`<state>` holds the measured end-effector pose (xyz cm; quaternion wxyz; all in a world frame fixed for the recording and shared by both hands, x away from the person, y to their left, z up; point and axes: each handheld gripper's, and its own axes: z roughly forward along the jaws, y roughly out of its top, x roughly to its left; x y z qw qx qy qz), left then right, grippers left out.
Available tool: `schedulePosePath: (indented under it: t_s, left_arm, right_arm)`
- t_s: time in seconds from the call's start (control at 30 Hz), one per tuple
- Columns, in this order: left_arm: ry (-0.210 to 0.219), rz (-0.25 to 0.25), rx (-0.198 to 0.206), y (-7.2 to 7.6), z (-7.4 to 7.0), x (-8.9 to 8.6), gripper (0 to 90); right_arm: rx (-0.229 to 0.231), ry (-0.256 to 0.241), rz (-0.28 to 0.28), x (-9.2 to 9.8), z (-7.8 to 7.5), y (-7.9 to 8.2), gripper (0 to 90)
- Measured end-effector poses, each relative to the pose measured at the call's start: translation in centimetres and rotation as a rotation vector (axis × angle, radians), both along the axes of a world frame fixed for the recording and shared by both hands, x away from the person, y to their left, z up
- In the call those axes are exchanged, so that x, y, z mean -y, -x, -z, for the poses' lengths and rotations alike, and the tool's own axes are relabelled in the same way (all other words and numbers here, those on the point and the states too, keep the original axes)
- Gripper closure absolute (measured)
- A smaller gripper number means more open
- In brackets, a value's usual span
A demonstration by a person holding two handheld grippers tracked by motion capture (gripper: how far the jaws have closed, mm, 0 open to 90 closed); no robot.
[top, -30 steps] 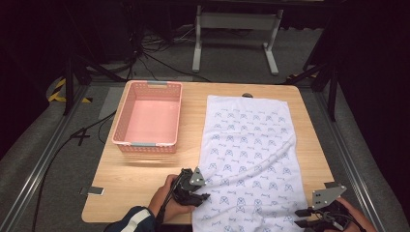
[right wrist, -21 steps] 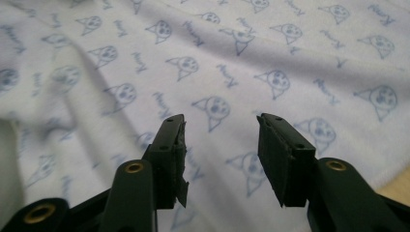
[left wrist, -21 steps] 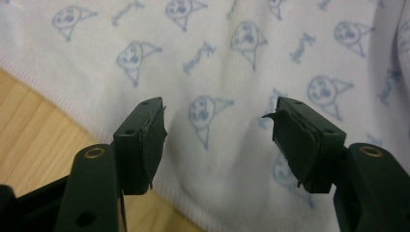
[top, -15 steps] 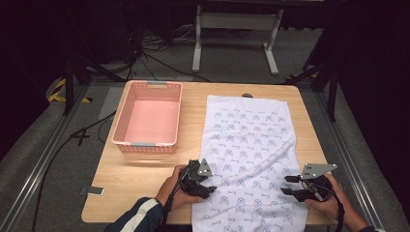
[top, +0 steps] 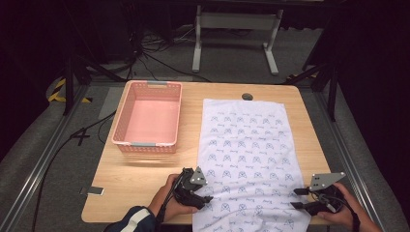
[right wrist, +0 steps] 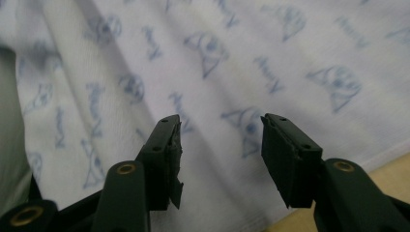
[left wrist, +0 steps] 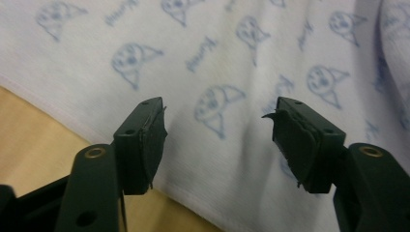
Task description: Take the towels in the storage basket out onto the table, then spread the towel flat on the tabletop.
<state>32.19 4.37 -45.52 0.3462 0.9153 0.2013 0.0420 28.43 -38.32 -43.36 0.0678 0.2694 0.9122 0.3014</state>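
Both my grippers, left gripper (top: pixel 205 199) and right gripper (top: pixel 296 198), hover with fingers apart over the towel (top: pixel 246 154) (flat, unfolded): nothing grasped yet, all folding remains.

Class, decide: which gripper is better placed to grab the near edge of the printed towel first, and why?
Left, marginally. The left gripper has open jaws straddling the towel hem beside bare table. The right gripper, also open, sits farther inside the cloth.
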Motion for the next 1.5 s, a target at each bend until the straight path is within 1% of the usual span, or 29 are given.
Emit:
schedulePosePath:
  t_s: [0.03,0.1,0.13,0.17,0.2,0.23,0.27,0.3,0.37,0.43,0.47,0.5,0.53,0.57,0.67,0.8,0.9,1.0,1.07,1.17,1.2,1.23,1.27,1.3,1.33,1.37,1.4,1.47,1.5]
  left_arm:
    - [0.007,-0.003,0.011,-0.4,-0.1,0.2,35.6]
    - [0.027,-0.019,0.037,-1.4,-0.3,0.8,33.2]
    - [0.047,-0.027,0.050,-2.2,-0.4,1.3,32.8]
    - [0.052,-0.039,0.053,-2.8,-0.5,1.6,32.8]
    - [0.057,-0.054,0.067,-3.5,-0.6,2.1,32.8]
    - [0.067,-0.068,0.069,-4.3,-0.6,2.6,32.8]
    - [0.038,-0.067,0.102,-5.6,-0.6,3.5,32.8]
    - [0.023,-0.073,0.132,-6.2,-0.5,3.8,33.1]
    - [0.053,-0.080,0.105,-7.3,-0.3,4.2,33.6]
    - [0.022,-0.100,0.140,-8.1,-0.1,4.5,33.8]
    - [0.022,-0.100,0.140,-8.1,-0.1,4.5,34.0]
    - [0.034,-0.104,0.129,-8.5,0.1,4.4,34.0]
    - [0.034,-0.112,0.094,-9.1,0.6,4.3,33.9]
    - [0.015,-0.119,0.088,-9.3,0.9,4.4,33.9]
    - [0.033,-0.120,0.072,-9.2,1.2,4.2,34.1]
    - [0.025,-0.091,0.056,-8.8,1.1,4.4,33.7]
    - [0.029,0.005,-0.032,-7.7,0.6,4.9,33.7]
    - [0.010,0.060,-0.038,-6.5,0.4,5.4,34.5]
    - [0.019,0.071,-0.031,-6.6,0.3,5.6,34.1]
    - [0.042,0.027,-0.005,-7.6,-0.1,5.7,30.6]
    - [0.057,-0.004,0.018,-8.2,-0.4,5.8,29.5]
    - [0.057,-0.004,0.018,-8.2,-0.4,5.8,28.7]
    - [0.045,-0.026,0.052,-9.2,-0.8,6.0,26.4]
    - [0.045,-0.026,0.052,-9.2,-0.8,6.0,25.6]
    - [0.019,-0.061,0.089,-10.3,-1.0,6.3,25.6]
    - [0.019,-0.061,0.089,-10.3,-1.0,6.3,25.7]
    - [0.052,-0.102,0.079,-11.8,-0.9,6.7,25.9]
    - [0.033,-0.145,0.099,-13.1,-0.7,7.2,26.0]
    - [0.033,-0.145,0.099,-13.1,-0.7,7.2,26.8]
  right_arm:
    - [0.017,-0.024,0.018,0.1,-0.4,-0.4,48.1]
    - [0.090,-0.041,0.064,-0.1,-1.1,-1.6,46.6]
    - [0.141,-0.055,0.100,-0.3,-1.5,-3.4,45.3]
    - [0.165,-0.061,0.117,-0.4,-1.5,-4.2,45.2]
    - [0.165,-0.061,0.117,-0.4,-1.5,-4.2,45.2]
    - [0.201,-0.090,0.157,-0.4,-1.6,-6.5,45.4]
    - [0.228,-0.079,0.184,-0.5,-1.5,-7.7,45.2]
    - [0.232,-0.092,0.202,-0.6,-1.3,-8.8,46.2]
    - [0.231,-0.108,0.216,-0.9,-0.9,-10.8,47.3]
    - [0.238,-0.095,0.224,-1.3,-0.4,-12.4,47.5]
    - [0.231,-0.080,0.222,-1.5,0.0,-13.0,47.6]
    - [0.231,-0.080,0.222,-1.5,0.0,-13.0,47.6]
    - [0.213,-0.063,0.223,-1.8,0.6,-13.8,47.6]
    - [0.194,-0.059,0.219,-1.9,1.0,-14.0,47.7]
    - [0.167,-0.020,0.212,-2.0,1.8,-14.0,47.8]
    - [0.132,-0.054,0.219,-1.2,2.0,-13.3,47.5]
    - [0.107,-0.028,0.214,-0.6,1.7,-11.9,47.6]
    - [0.090,-0.017,0.203,0.1,1.6,-10.1,47.9]
    - [0.058,0.005,0.181,0.5,1.3,-9.0,48.0]
    - [0.018,0.037,0.158,0.8,0.8,-8.1,49.3]
    - [0.021,0.042,0.152,0.8,0.7,-8.0,47.7]
    - [0.021,0.042,0.152,0.8,0.7,-8.0,47.7]
    - [0.084,0.020,0.189,1.0,0.0,-8.3,44.7]
    - [0.108,0.004,0.205,1.1,-0.2,-8.6,44.7]
    - [0.136,-0.012,0.229,1.2,-0.3,-9.1,44.9]
    - [0.159,-0.013,0.253,1.4,-0.4,-9.7,44.8]
    - [0.171,-0.011,0.281,1.5,-0.4,-10.4,44.6]
    - [0.190,-0.038,0.311,1.7,-0.2,-11.7,45.7]
    - [0.190,-0.038,0.311,1.7,-0.2,-11.7,45.7]
